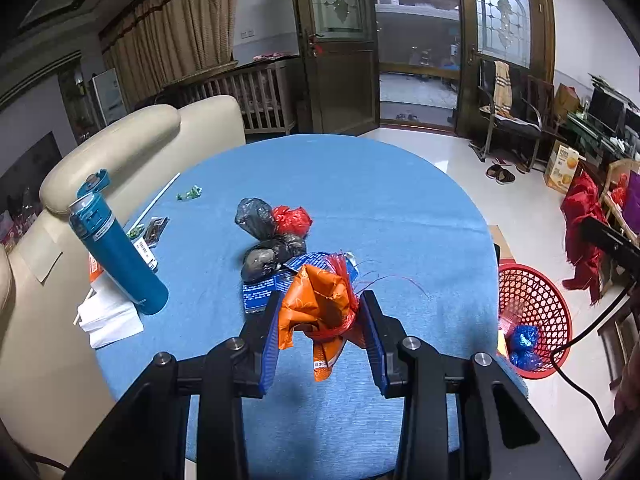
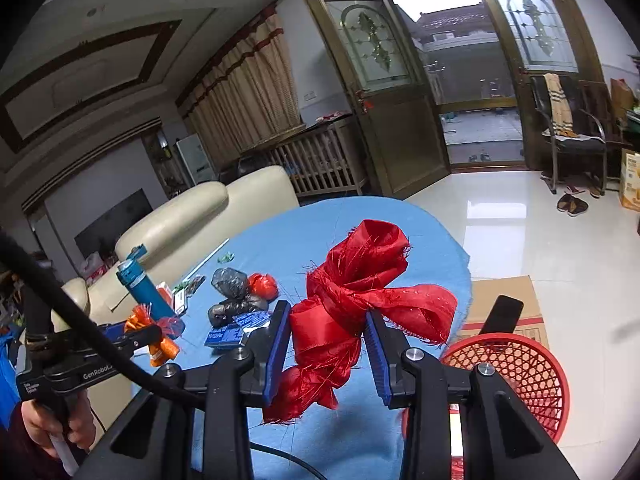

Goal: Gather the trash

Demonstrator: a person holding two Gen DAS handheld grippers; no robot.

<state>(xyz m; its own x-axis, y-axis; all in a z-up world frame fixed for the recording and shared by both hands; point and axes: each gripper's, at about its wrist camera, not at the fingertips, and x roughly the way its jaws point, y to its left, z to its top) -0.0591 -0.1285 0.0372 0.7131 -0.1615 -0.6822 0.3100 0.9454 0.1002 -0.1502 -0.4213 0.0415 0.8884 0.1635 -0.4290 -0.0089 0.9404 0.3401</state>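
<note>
I am in the carry step. My left hand-held gripper (image 1: 320, 312) is clamped on an orange wrapper (image 1: 316, 308), held up over the blue desk (image 1: 380, 200). My right hand-held gripper (image 2: 328, 340) is clamped on a red ribbon bow (image 2: 360, 300), near the desk edge. Next I think both must go over the red basket (image 2: 520, 376) on the floor, then let go. On the left one I read "GenRobot". More bags (image 1: 268, 240) wait on the desk.

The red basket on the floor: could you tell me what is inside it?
Crumpled blue wrappers lie inside the red basket. The table edge covers its near-left part, so anything there is hidden.
</note>
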